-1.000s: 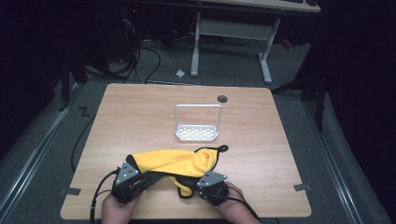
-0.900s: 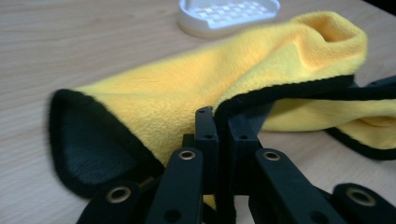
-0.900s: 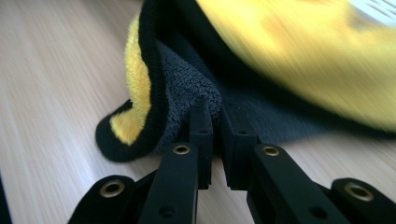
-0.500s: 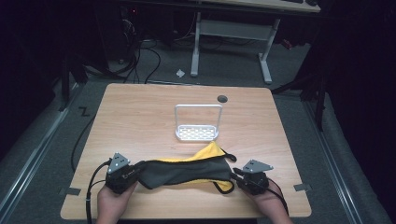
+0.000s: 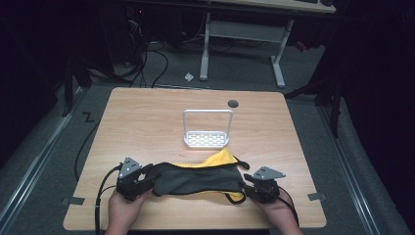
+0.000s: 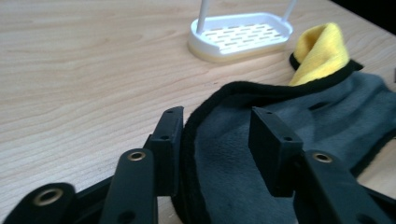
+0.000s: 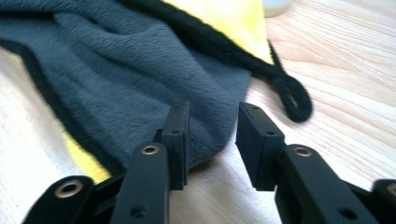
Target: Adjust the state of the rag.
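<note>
A cloth (image 5: 195, 178), grey on top and yellow beneath with black trim, lies stretched flat along the table's near edge. My left gripper (image 5: 143, 179) sits at its left end and my right gripper (image 5: 246, 187) at its right end. In the left gripper view the jaws (image 6: 217, 121) have just been opening and stand apart, with the cloth's (image 6: 327, 107) trimmed edge lying loose between them. In the right gripper view the jaws (image 7: 215, 116) have also just been opening, and the cloth's (image 7: 130, 60) grey corner reaches between them unpressed. A black loop (image 7: 292, 100) hangs off that corner.
A white slotted tray with a tall wire handle (image 5: 206, 138) stands mid-table just behind the cloth, also seen in the left gripper view (image 6: 240, 35). A dark round hole (image 5: 233, 103) is near the table's far edge. Cables trail off the left front corner.
The right hand has swung out to the right, pulling the bunched yellow cloth into a flat grey strip. Both grippers have then let go, their jaws now apart.
</note>
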